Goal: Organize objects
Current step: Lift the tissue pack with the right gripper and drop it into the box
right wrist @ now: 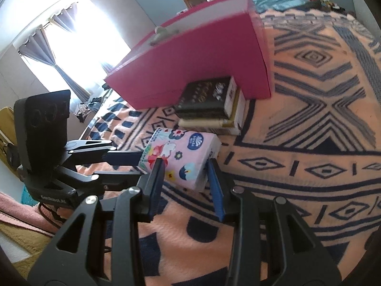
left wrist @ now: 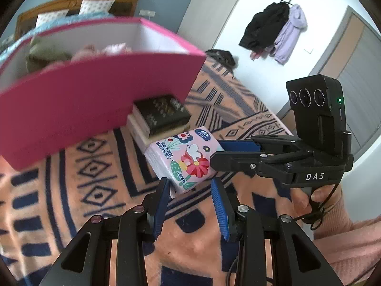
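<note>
A pink tissue pack (left wrist: 185, 157) (right wrist: 188, 152) printed with flowers lies low over the patterned blanket (left wrist: 95, 190). My left gripper (left wrist: 190, 183) (right wrist: 140, 164) is shut on its near end, and its blue pads (left wrist: 164, 200) press the corner. From the right, my right gripper (left wrist: 215, 152) (right wrist: 184, 164) is shut across the pack, one finger on each long side. Just behind the pack, a dark book (left wrist: 162, 114) (right wrist: 207, 97) sits on a pale book (right wrist: 214, 122). An open magenta box (left wrist: 90, 95) (right wrist: 202, 57) holding soft items stands beyond them.
The blanket (right wrist: 309, 143) covers a bed with a wooden headboard (left wrist: 76, 2) and pillows at the far end. A hand in a pink sleeve (left wrist: 345, 233) holds the right gripper's handle. Coats (left wrist: 273, 28) hang on the wall; a curtained window (right wrist: 71, 35) is at the left.
</note>
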Demonstrator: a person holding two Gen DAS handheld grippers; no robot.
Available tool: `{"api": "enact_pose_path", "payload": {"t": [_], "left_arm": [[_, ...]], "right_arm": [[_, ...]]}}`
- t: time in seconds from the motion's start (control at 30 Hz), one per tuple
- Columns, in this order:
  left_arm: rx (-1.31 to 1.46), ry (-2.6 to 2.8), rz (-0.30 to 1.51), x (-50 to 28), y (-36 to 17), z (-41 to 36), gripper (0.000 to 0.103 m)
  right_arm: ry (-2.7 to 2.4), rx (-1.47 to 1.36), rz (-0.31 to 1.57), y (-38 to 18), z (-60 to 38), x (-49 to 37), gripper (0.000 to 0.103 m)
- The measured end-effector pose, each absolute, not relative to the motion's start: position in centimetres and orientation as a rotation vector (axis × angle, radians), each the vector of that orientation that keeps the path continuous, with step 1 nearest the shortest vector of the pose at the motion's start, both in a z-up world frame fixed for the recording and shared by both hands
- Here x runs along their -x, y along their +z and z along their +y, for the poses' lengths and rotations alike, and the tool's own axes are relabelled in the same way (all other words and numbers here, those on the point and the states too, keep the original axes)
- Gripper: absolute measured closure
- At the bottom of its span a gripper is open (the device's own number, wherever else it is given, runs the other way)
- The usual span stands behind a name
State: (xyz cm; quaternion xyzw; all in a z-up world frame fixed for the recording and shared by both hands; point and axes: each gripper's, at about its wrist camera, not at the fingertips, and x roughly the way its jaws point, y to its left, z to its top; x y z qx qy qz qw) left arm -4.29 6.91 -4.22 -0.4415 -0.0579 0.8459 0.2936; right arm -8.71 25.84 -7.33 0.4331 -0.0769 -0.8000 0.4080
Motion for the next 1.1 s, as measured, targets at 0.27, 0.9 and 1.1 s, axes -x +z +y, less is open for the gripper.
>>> {"api": "enact_pose_path", "payload": {"t": [0.27,0.9,1.1], "left_arm": [[1.093,2.287,-0.132,5.3,-0.8,6.3,0.067],[1.013,2.372,-0.061,11.1,4.3,6.4,0.067],[1.016,2.391,-0.036,13.0,5.0,6.3,0.067]], "right_arm": [[-2.053,-0.984,-0.139,-3.1,25.5,8.5,0.063],[-2.119,-0.803,-0.088,3.2,24.3,13.8,0.063],[-2.124,-0.815,-0.095,3.5,24.0,16.0,0.063]]}}
